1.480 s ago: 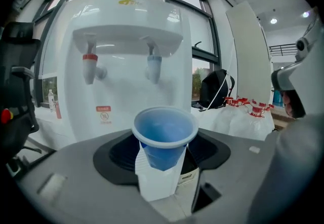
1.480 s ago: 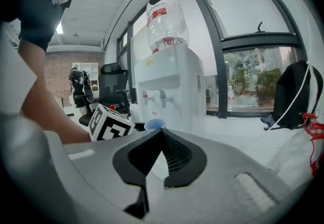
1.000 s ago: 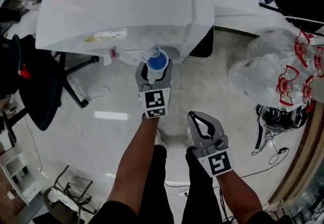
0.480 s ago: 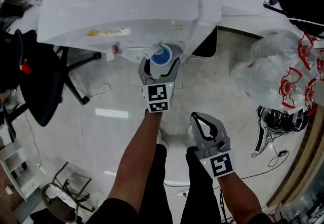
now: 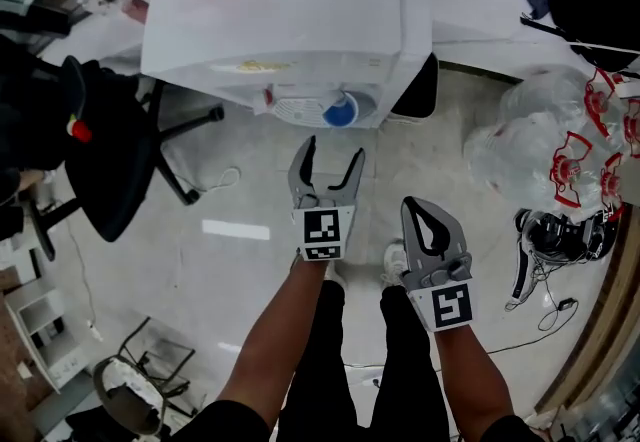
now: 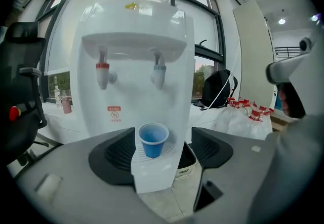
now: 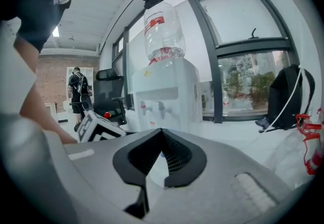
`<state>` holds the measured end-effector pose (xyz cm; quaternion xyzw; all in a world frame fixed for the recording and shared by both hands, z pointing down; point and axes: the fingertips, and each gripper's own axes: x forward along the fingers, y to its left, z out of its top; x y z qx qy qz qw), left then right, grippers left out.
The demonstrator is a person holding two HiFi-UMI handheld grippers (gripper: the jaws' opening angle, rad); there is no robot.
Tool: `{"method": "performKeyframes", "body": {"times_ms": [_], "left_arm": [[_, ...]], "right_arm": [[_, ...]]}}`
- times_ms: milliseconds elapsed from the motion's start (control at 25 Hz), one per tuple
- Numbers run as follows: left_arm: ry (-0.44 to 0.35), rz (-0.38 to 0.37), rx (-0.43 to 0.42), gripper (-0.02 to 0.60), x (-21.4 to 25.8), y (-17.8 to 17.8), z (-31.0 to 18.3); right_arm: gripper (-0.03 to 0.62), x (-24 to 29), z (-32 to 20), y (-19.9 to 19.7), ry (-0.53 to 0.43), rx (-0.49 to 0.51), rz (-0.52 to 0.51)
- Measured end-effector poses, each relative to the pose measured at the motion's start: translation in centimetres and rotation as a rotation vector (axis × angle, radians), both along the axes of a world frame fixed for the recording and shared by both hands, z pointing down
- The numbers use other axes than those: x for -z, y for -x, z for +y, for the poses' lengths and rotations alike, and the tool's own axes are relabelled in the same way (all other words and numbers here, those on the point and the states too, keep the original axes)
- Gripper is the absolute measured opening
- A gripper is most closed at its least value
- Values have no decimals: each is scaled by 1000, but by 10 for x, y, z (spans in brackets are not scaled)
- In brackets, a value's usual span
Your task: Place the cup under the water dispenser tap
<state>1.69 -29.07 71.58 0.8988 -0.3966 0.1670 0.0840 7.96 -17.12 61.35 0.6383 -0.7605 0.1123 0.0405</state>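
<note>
The left gripper (image 5: 333, 150) is held out ahead on the bare left forearm (image 5: 285, 330), pointing forward and slightly down. Its fingers (image 5: 301, 175) are spread wide with nothing between them, though they have just been closing a little. The right gripper (image 5: 416, 204) sits lower in the head view and just to the right, on the right forearm (image 5: 465, 370), its fingertips pressed together on nothing, and the two grippers are apart, not touching.

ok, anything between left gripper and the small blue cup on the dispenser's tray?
Nothing. Head view shows only pale floor between the left gripper and the small blue cup; the gripper's open jaws, just narrowed slightly, are empty.
</note>
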Motion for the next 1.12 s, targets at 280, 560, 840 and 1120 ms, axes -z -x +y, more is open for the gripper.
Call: {"method": "performKeyframes", "body": {"times_ms": [280, 560, 840, 1120], "left_arm": [[6, 70, 37, 167, 80, 37, 50], [8, 65, -35, 15, 159, 59, 82], [5, 55, -70, 17, 218, 77, 107], [-19, 79, -87, 17, 271, 85, 124]], "right_arm": [[2, 57, 3, -11, -56, -68, 11], [2, 122, 33, 2, -78, -44, 53], [2, 162, 50, 24, -38, -1, 80], [2, 216, 44, 53, -79, 77, 147]]}}
